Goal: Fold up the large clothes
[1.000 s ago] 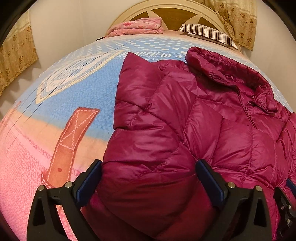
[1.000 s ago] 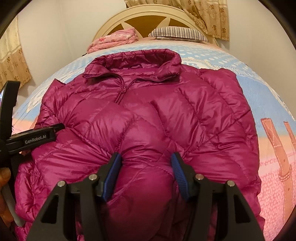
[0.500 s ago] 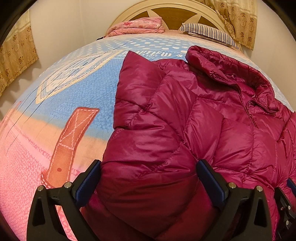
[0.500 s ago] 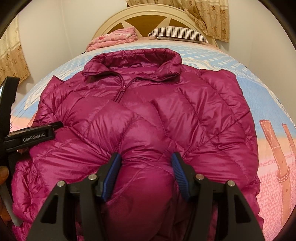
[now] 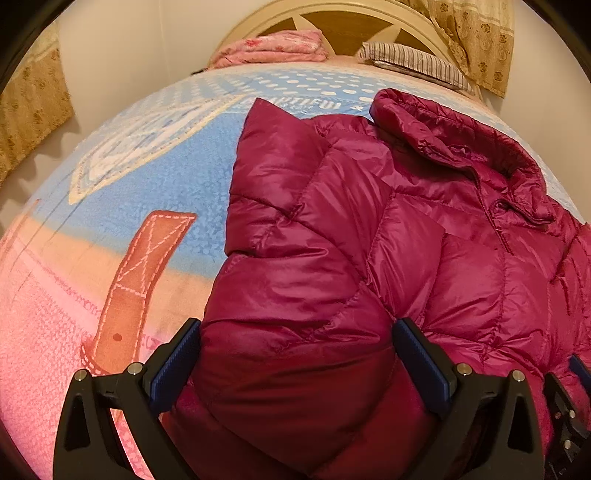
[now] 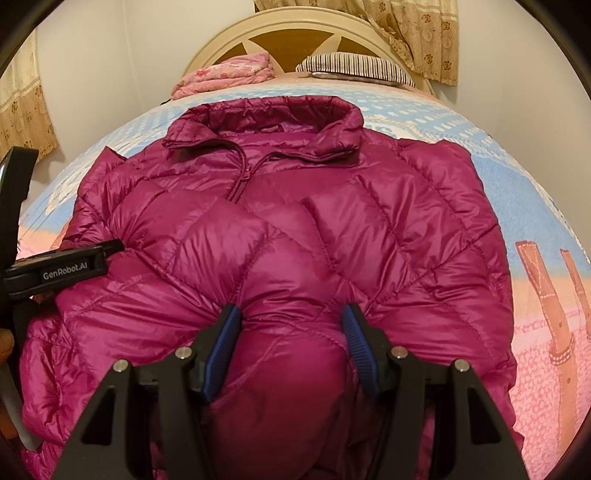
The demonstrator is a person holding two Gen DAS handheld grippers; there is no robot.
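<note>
One jacket (image 6: pixel 295 229) lies on the bed (image 5: pixel 155 192), with two pillows (image 6: pixel 354 68) at the headboard. My left gripper (image 5: pixel 295 354) and right gripper (image 6: pixel 291 332) each pinch a puffy fold of its hem

jacket (image 6: pixel 295 229) lies on bed (image 6: pixel 517 192), pillow (image 6: pixel 354 66) behind it.

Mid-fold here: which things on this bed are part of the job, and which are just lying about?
In the job:
- magenta puffer jacket
- left hand-held gripper, closed on its hem
- right hand-held gripper, closed on its hem

Lying about:
- folded pink blanket
- striped pillow
- curtains
</note>
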